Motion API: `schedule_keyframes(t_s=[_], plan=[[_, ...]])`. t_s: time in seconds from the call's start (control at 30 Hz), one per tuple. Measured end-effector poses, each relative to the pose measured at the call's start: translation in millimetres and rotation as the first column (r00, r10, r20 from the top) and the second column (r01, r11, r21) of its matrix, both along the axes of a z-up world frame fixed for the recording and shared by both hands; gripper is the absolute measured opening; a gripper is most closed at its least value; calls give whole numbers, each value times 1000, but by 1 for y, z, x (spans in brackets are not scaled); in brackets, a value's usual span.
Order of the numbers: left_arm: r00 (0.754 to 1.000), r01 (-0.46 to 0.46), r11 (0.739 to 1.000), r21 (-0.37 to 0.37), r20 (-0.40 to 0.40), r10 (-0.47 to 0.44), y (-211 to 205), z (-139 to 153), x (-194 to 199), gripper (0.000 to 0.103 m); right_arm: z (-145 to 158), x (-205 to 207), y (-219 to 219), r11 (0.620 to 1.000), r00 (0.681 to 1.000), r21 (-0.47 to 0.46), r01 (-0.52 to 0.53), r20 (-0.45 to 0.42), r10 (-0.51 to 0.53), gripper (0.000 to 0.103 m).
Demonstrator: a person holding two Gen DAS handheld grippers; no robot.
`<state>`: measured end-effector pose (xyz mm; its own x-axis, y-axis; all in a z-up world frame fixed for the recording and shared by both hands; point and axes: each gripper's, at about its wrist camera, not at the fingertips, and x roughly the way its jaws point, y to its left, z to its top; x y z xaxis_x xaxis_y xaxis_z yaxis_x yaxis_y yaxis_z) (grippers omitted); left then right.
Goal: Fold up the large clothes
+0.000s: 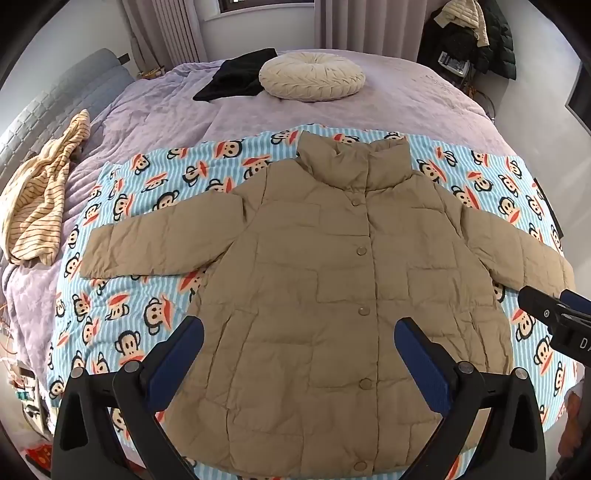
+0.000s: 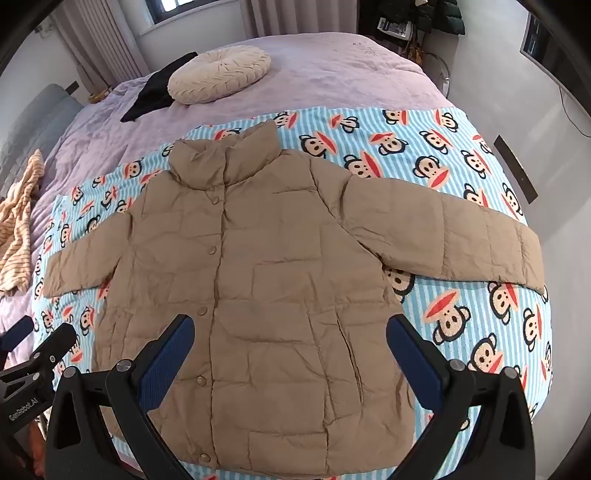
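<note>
A tan jacket (image 1: 332, 288) lay spread flat, front up, sleeves out, on a monkey-print blanket (image 1: 122, 295) over the bed (image 1: 166, 107); the left gripper (image 1: 299, 343) and right gripper (image 2: 290, 339) hovered above its lower half, both wide apart, holding nothing

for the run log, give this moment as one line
stage: pre-fold | tan quilted jacket: flat, unfolded | left hand-held gripper: open | right hand-held gripper: open

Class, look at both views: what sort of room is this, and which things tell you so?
Most likely a bedroom: a large bed with a purple quilt, a round cushion on it, and curtains behind.
</note>
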<state>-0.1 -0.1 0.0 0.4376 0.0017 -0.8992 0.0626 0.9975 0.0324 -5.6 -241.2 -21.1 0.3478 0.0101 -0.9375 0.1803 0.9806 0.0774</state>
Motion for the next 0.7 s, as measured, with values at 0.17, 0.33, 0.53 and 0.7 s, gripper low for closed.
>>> schedule_keyframes(t_s=[0.17, 0.33, 0.53, 0.7], plan=[[1000, -12, 1000, -4, -1, 12, 0, 0, 1, 103, 1, 1, 0, 1000, 1000, 2, -2, 0, 2, 103], [1000, -18, 1000, -7, -1, 18, 2, 2, 0, 103, 1, -3, 3, 1000, 1000, -2, -11, 5, 11, 103], [1000, -20, 1000, -9, -5, 20, 3, 5, 3, 103, 2, -4, 5, 1000, 1000, -4, -10, 6, 10, 103], [1000, -14, 1000, -5, 3, 14, 0, 8, -3, 103, 3, -7, 7, 1000, 1000, -3, -4, 12, 4, 103]])
